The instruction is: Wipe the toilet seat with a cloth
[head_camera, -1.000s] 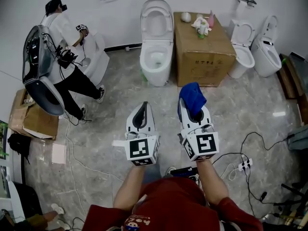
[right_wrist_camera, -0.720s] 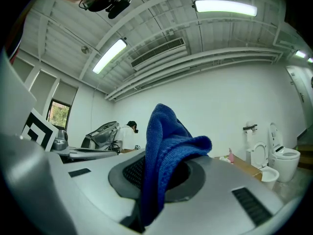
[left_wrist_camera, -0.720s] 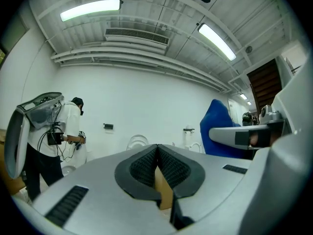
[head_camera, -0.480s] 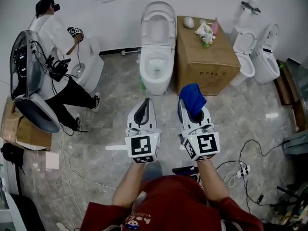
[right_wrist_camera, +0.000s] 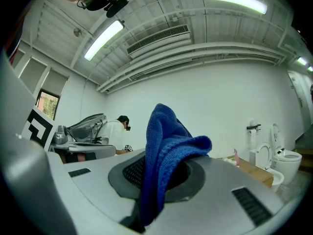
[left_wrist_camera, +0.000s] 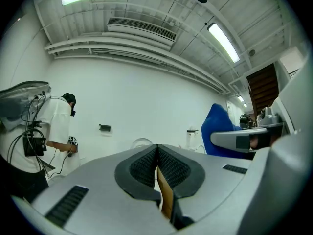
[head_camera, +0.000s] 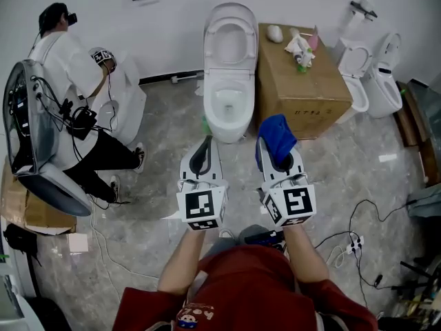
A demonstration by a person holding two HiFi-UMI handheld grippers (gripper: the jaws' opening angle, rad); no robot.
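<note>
Standing on a grey marbled floor (head_camera: 151,185) in front of a white toilet (head_camera: 228,81), with both grippers held out level and side by side, just short of the bowl in the head view. Pinching a blue cloth (head_camera: 275,138) in the right gripper (head_camera: 277,156), with jaws clamped on its lower folds and the rest bunched up and flopping over the tips (plain in the right gripper view, with blue knit filling the gap between the dark pads). Carrying nothing in the left gripper (head_camera: 204,145), with jaws pressed fully together and ribbed pads meeting in 1 thin seam. Holding the cloth apart from the toilet. Looking down on the raised lid (head_camera: 231,40) leaning toward the white wall and on the open bowl below it; cannot tell from this height whether the seat ring lies on the rim (head_camera: 211,102) or stands up with the lid. Seeing a cardboard box (head_camera: 303,74) just beside the toilet on its right, with a few small items on top, and 2 more toilets (head_camera: 383,87) farther right by the wall. Seeing at far left another person (head_camera: 65,67) in a white top bending over a 4th toilet (head_camera: 124,102), and near the right edge a white power strip (head_camera: 351,242) among loose cables on the floor
</note>
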